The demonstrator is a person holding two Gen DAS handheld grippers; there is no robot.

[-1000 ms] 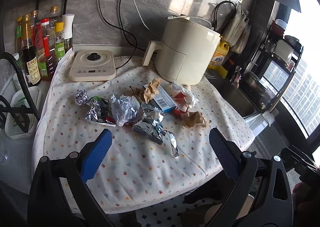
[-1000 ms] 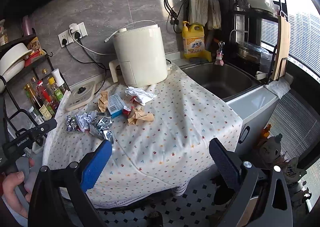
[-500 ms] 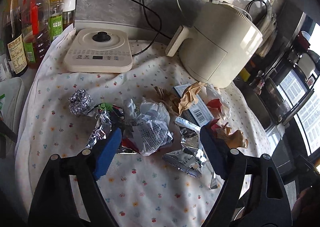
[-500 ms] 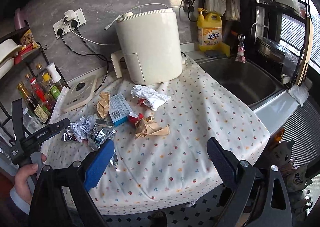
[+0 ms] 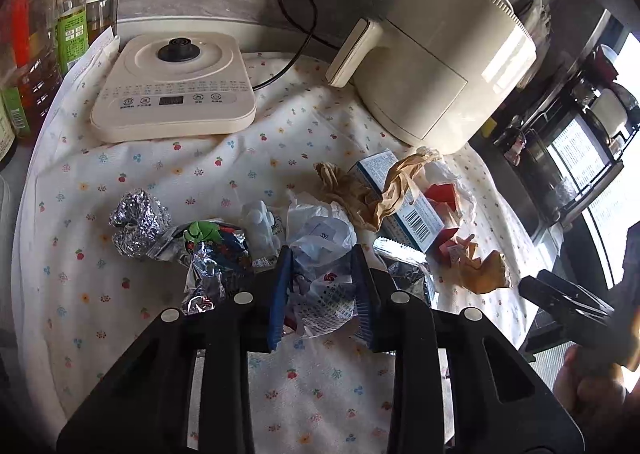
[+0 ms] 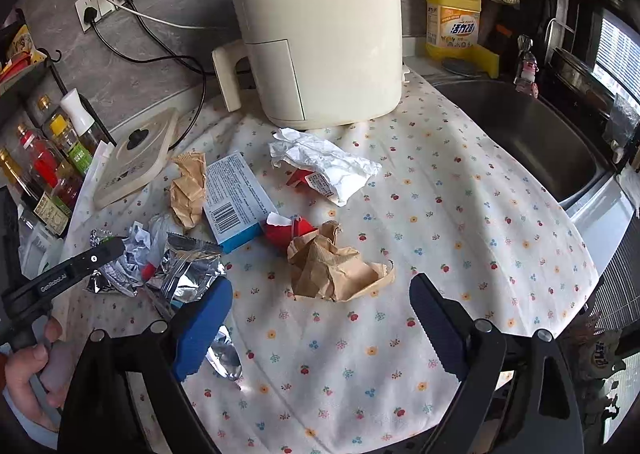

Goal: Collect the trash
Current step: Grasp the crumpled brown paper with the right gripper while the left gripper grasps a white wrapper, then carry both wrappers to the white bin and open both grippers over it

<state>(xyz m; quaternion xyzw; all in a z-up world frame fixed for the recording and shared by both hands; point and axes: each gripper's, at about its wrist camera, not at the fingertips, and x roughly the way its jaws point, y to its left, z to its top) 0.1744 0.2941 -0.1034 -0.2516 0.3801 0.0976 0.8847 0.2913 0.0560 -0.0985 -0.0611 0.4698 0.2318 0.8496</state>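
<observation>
One grab in hand: left gripper [image 5: 322, 286] jaws narrowed onto crumpled white wrapper [image 5: 320, 250]; right gripper [image 6: 320, 318] jaws wide, brown paper wad [image 6: 336, 270] at 12 o'clock; next, lift wrapper clear of foil.

- The left tool [image 5: 322, 286], a second ago held back from the table [image 5: 132, 158] with its blue fingers [image 5: 279, 294] spread wide, has come down into the trash pile.
- Its fingers have closed in and now press on both sides of the crumpled white plastic wrapper [image 5: 324, 254].
- The right tool [image 6: 320, 318] has moved in closer to the table, fingers spread as before, and now hangs just short of the crumpled brown paper [image 6: 336, 270].
</observation>
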